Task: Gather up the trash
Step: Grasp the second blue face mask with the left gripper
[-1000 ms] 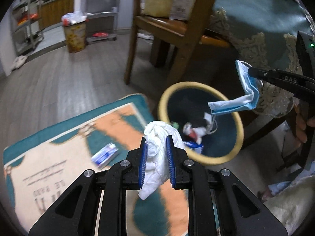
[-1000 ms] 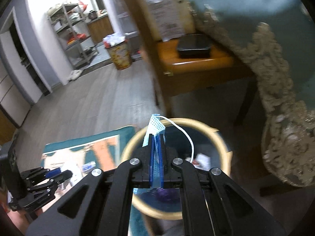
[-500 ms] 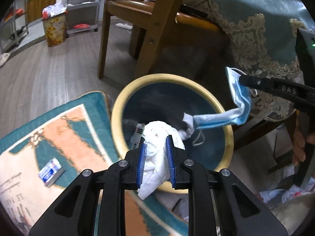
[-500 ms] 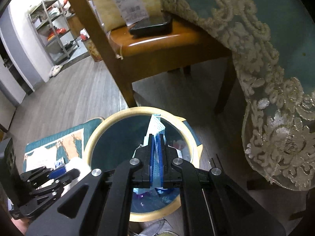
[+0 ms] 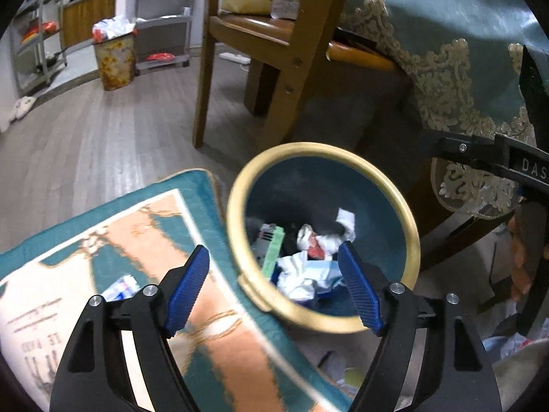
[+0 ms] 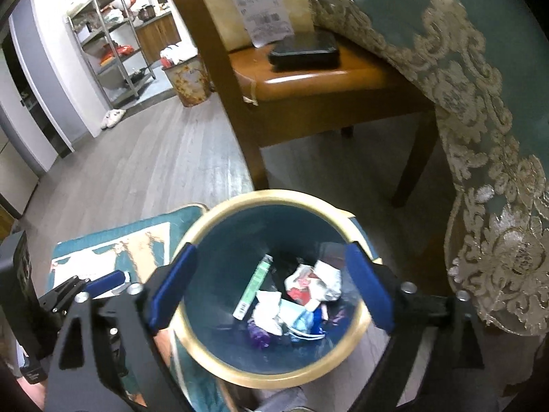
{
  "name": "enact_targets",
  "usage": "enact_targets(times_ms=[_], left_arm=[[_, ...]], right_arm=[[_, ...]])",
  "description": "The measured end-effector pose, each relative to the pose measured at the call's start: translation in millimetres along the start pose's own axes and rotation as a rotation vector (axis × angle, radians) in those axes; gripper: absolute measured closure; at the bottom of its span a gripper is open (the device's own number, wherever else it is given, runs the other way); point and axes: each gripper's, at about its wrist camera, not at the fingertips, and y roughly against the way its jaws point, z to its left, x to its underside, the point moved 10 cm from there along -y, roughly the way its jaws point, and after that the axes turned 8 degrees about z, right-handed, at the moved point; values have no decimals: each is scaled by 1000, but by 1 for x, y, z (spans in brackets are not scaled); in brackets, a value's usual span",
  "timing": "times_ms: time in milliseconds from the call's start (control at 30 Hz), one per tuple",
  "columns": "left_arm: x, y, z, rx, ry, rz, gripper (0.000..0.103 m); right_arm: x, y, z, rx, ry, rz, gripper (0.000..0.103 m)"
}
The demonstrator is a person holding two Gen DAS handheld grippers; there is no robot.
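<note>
A teal bin with a gold rim stands on the floor beside a patterned rug. My left gripper hangs over the bin's near left edge, its jaws opening and nothing between them. A crumpled white tissue and a blue face mask lie in the bin with other scraps. My right gripper is straight above the bin rim, jaws opening and empty; the mask lies below. A small packet lies on the rug.
A wooden chair with a black device on its seat stands just behind the bin. A table's teal lace cloth hangs at the right. A full floral bin and metal shelves stand far back. A person's hand shows at the right.
Both grippers have opened. The white tissue has dropped from the left one and the blue mask from the right one, and both now lie inside the bin.
</note>
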Motion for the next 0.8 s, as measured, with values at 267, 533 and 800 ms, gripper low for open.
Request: enact_targets(times_ms=[267,533,800], left_arm=[[27,50,39,-48,29,-15,25],[69,103,94,-116,104,-28,25],[120,148,147,-195,180,-37,25]], right_arm=[[3,4,33,-9,32,-6,6],[28,4,89,-31,109,26,6],[58,0,154,-67,185,70,6]])
